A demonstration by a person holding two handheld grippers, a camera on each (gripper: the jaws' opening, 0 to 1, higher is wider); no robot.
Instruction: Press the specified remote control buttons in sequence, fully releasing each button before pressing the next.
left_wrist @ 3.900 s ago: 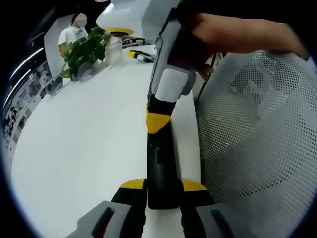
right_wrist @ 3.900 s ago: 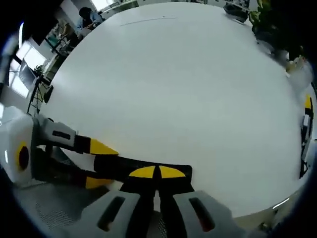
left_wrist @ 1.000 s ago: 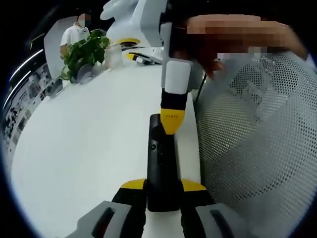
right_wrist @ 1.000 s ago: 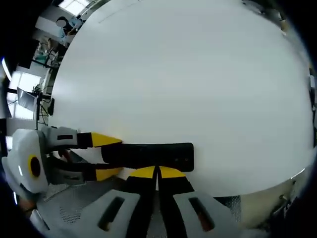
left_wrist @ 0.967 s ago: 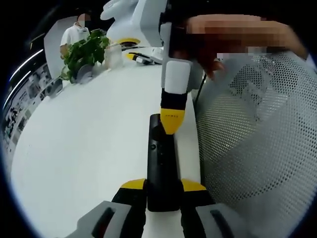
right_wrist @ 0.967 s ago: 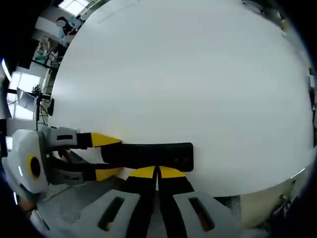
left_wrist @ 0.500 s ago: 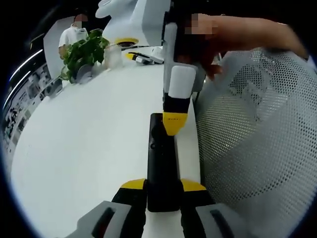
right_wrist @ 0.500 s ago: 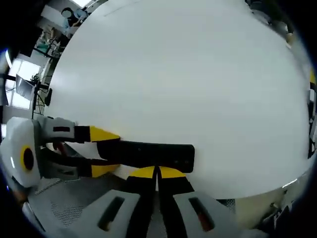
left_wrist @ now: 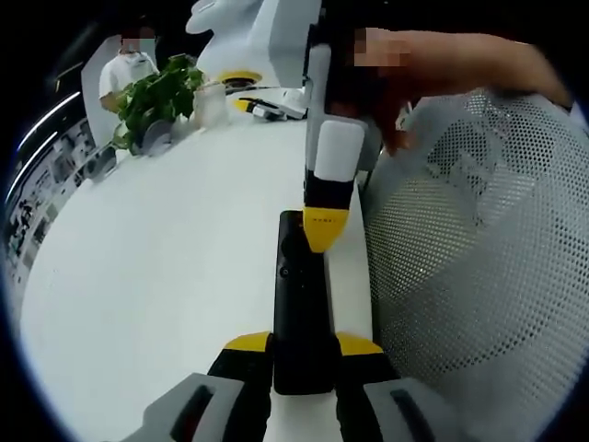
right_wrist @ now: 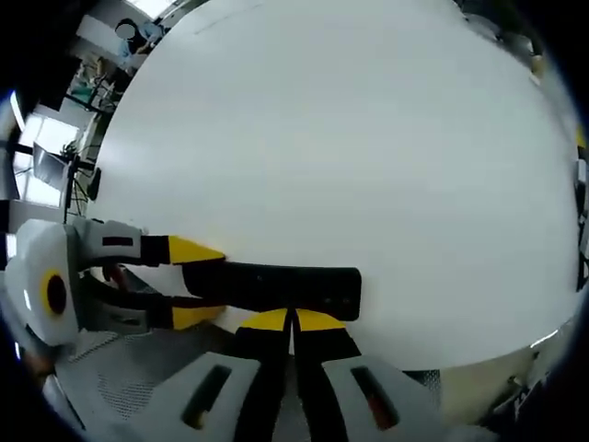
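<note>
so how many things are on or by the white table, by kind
remote control: 1
potted plant: 1
clear jar: 1
mesh chair: 1
claw: 2, left claw and right claw
total: 6

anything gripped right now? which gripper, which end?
Left gripper holds the black remote by its near end, jaws on its sides. Right gripper, jaws shut, grips nothing.
</note>
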